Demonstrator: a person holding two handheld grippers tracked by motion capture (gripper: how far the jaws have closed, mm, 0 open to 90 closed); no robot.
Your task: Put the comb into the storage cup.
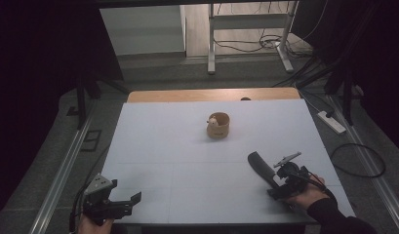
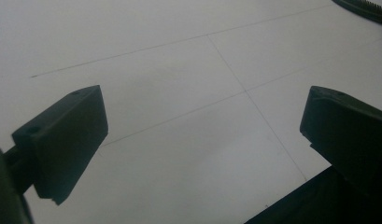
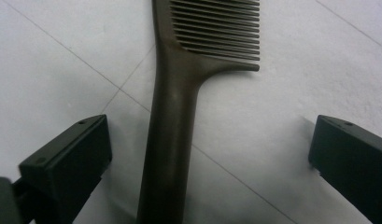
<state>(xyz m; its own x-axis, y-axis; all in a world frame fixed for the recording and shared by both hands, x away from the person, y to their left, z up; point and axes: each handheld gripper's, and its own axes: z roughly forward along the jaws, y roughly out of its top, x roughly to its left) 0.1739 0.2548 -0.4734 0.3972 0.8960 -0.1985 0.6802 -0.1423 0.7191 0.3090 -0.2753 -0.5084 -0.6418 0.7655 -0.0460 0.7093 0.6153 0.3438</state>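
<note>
So the right gripper is down near the front right corner of the desk, held in the person's right hand, dark sleeve coming in from the bottom edge. Its jaws are spread wide and the dark comb lies flat on the desk right there, handle end toward the gripper. In the right gripper view the comb runs straight up between the two jaws: handle sits in the gap, a bit closer to the left-hand jaw in that view, teeth fanning out to the right further up. As far as I can tell neither jaw is touching the handle, there's bare white desk on both sides of it. So released, nothing grasped.

The left gripper is at the front left corner, just about at the front edge, grey three-cornered plate on top. Its jaws are also spread wide apart with nothing between them. The left gripper view has plain white desk with faint seam lines, and the toothed edge of the comb pokes in at the top right corner.

Other thing on the desk: a small tan round cup with some little pale figure in it, sitting around the middle toward the far edge, well apart from both grippers and from the comb.
</note>
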